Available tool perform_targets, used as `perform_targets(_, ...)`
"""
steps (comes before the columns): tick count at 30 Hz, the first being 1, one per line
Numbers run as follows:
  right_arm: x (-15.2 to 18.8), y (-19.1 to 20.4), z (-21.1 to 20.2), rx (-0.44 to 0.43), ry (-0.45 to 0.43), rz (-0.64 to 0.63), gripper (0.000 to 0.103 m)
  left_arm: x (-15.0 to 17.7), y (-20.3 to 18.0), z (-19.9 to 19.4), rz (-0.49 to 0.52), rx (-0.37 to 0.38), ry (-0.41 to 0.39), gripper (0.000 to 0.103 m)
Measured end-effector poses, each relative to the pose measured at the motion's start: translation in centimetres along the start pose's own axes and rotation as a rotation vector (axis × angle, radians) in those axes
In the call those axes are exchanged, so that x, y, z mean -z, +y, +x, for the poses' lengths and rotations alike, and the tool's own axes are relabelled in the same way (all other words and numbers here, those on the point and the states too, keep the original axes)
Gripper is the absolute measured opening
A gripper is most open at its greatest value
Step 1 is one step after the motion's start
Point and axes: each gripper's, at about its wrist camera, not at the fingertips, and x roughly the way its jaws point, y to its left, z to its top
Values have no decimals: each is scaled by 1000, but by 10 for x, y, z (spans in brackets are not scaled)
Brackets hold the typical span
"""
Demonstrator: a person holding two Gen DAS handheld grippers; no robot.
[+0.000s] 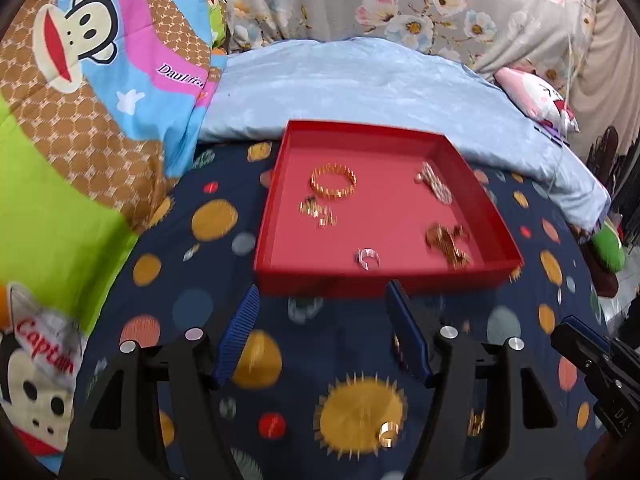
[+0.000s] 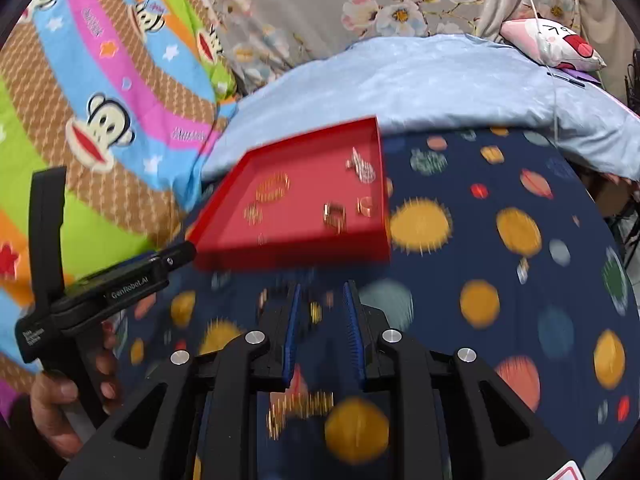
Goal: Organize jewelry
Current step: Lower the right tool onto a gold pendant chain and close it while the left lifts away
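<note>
On the bed, the red tray (image 1: 384,276) holds several jewelry pieces, a gold ring (image 1: 389,434) lies loose near the wide-open, empty left claw (image 1: 324,340), and the narrowly parted right claw (image 2: 322,330) risks pressing scattered pieces into soft bedding.

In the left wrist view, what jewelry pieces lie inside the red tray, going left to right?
In the red tray: small gold cluster → gold bracelet → clear ring → silvery chain. The gold chain pile overlaps the silvery chain's span, so I leave its place open.
</note>
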Motion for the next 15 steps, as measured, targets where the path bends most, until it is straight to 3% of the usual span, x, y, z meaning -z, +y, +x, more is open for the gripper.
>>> perform_targets(8,65,7,-10,20,110,-24,22,69,7,-30,-3,-1,72,63)
perform_targets(15,78,12,2,14,139,-20,22,98,17,-44,-22,-7,94,63)
